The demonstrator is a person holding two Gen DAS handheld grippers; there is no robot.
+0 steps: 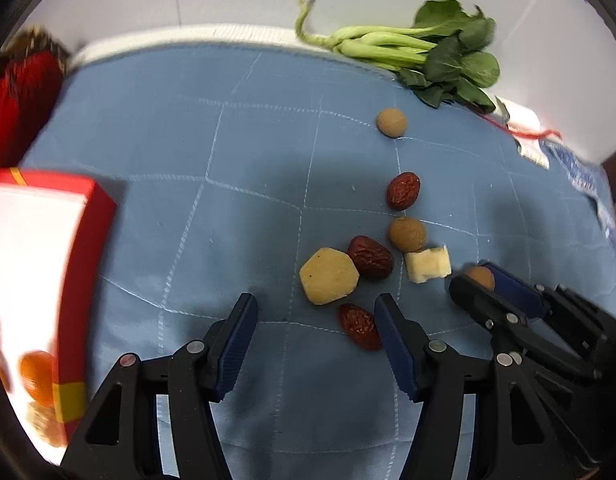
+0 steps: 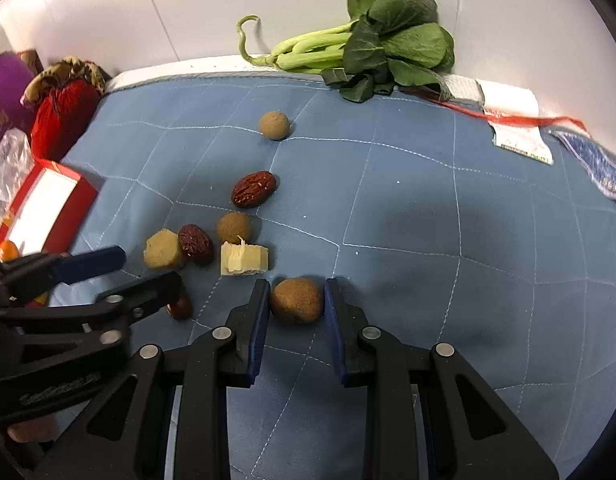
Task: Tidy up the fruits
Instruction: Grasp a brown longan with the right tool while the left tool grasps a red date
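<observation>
My right gripper [image 2: 296,300] has its pads pressed on both sides of a brown longan [image 2: 296,300], which sits on the blue quilted mat [image 2: 427,220] toward its near edge. My left gripper [image 1: 315,316] stands half open over bare mat with nothing between its fingers; a red date [image 1: 359,326] lies just outside its right finger [image 1: 391,340].

Just beyond lie a yellow hexagonal slice [image 1: 329,276], a second date [image 1: 370,257], a pale cut chunk [image 1: 427,264] and another longan [image 1: 407,234], crowded together. A third date [image 1: 403,191] lies further toward the far edge, and a lone longan [image 1: 391,121] further still.

A bunch of leafy greens [image 1: 427,52] rests across the mat's far edge. A red box [image 1: 48,272] with a white inside stands at the left edge and holds something orange [image 1: 36,376], blurred.
</observation>
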